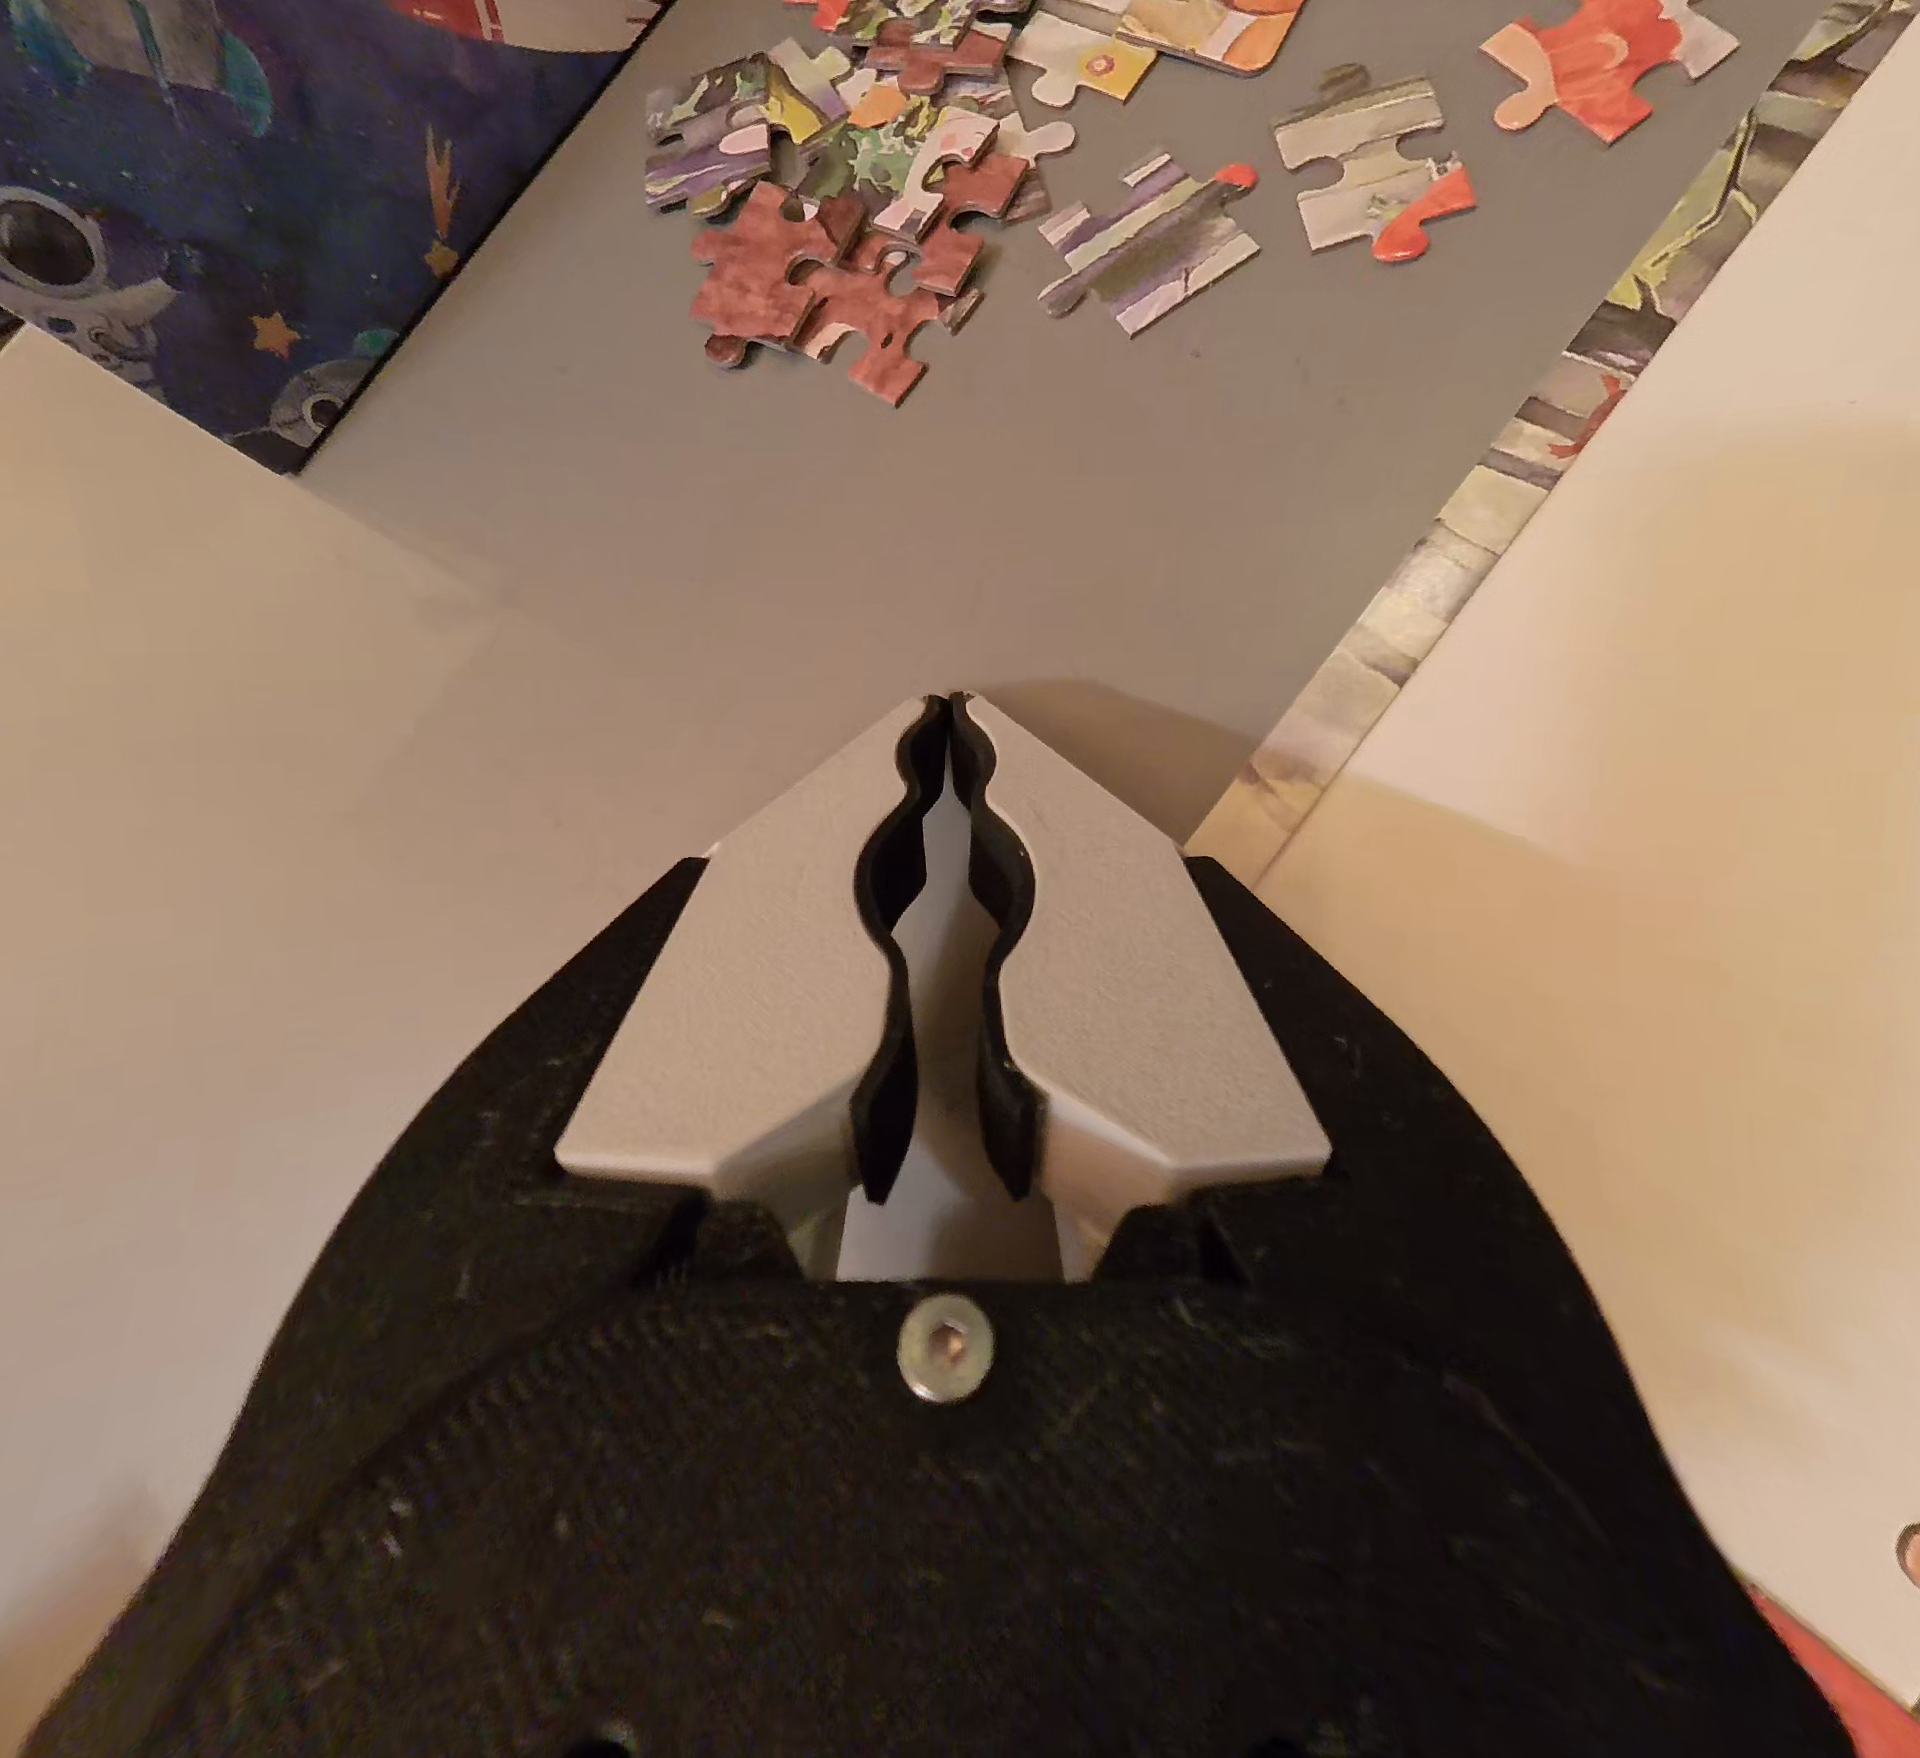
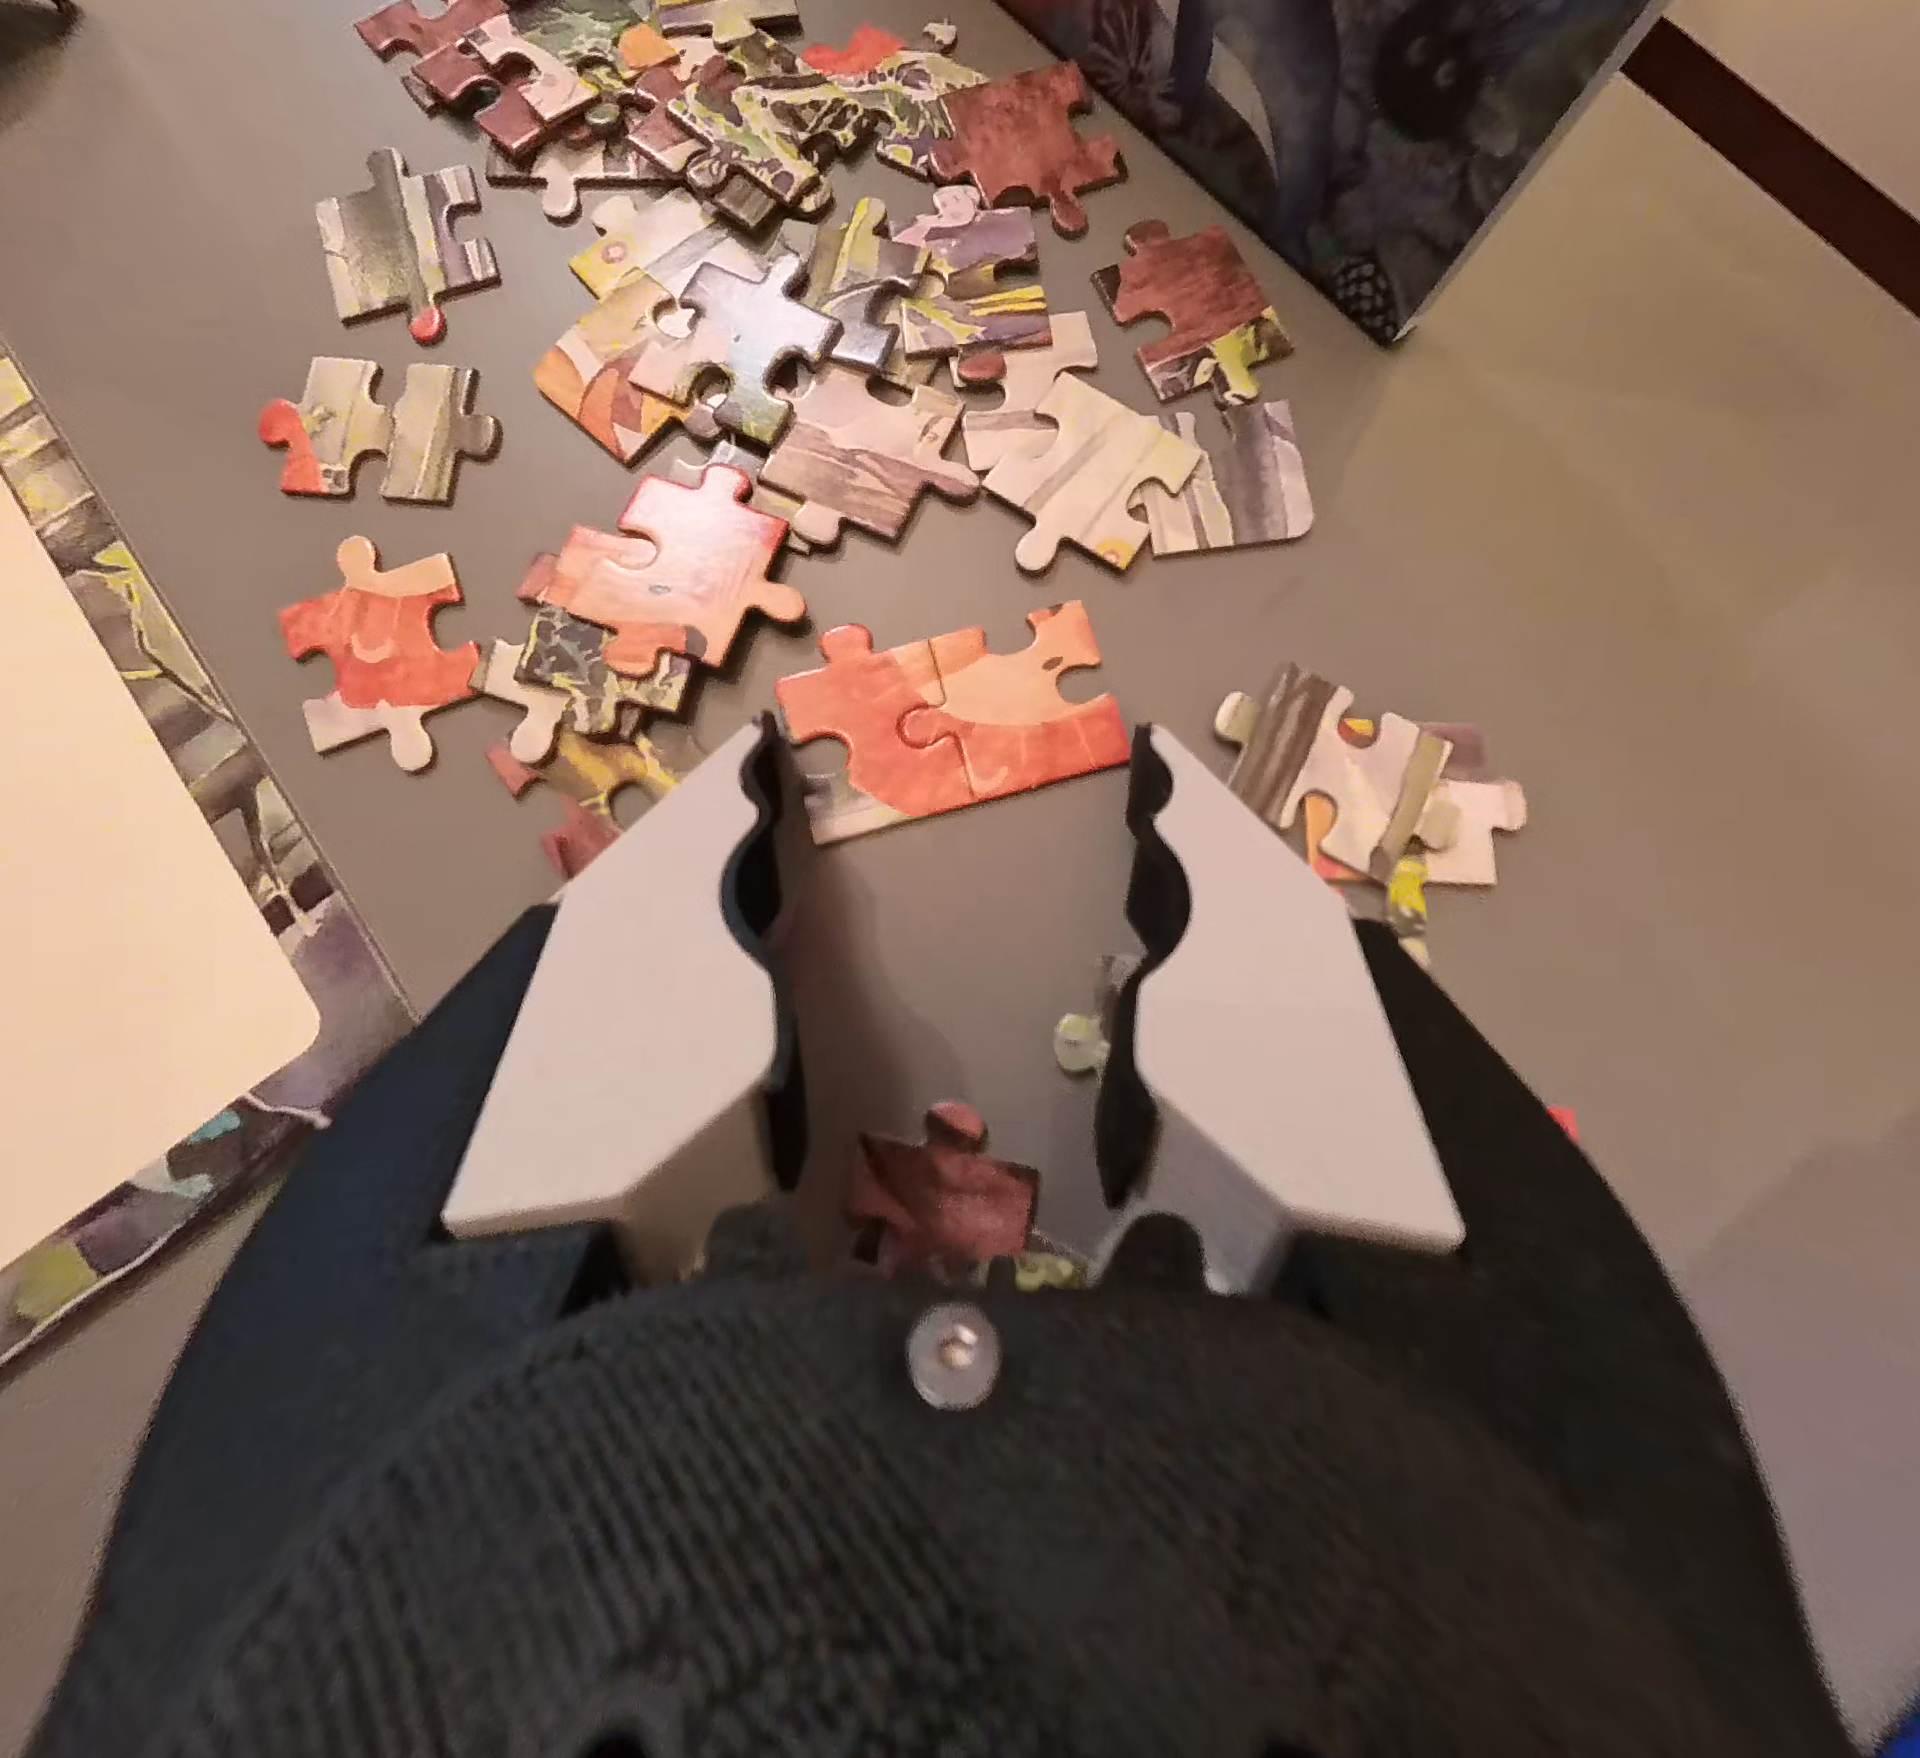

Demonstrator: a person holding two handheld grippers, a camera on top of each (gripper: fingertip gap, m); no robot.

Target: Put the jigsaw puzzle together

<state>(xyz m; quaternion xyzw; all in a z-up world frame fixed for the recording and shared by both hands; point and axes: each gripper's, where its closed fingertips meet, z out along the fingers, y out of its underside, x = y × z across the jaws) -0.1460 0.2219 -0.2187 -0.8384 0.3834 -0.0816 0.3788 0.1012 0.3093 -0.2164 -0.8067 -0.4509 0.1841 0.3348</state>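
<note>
In the left wrist view the left tongs [image 1: 951, 700] are closed with nothing between them, the tips meeting over bare grey table [image 1: 831, 513]. The loose puzzle pieces [image 1: 883, 181] lie well ahead of these tongs, toward the far end of the table, with a grey-and-red piece [image 1: 1371, 176] and an orange piece [image 1: 1600, 56] set apart on the right of the heap. A puzzle frame [image 1: 1507, 482] with a painted border and a blank pale middle runs along the right side, and a blue box with rockets [image 1: 260, 98] stands at the far left. In the right wrist view the right tongs [image 2: 951, 742] are open and empty, jaws spread wide, and they hang directly over the scatter. Just beyond the fingertips lies a joined pair of orange pieces [image 2: 951, 721], its long axis running crosswise to the tongs, left to right, so that it spans most of the gap between the jaws. A brown piece [image 2: 940, 1189] lies on the table farther back, below the jaws. The frame's corner [image 2: 260, 877] sits to the left of these tongs. The right tongs are plainly the nearer to the pieces; I judge the next grasp falls to them, and the orange pair would want pinching across its short width.
</note>
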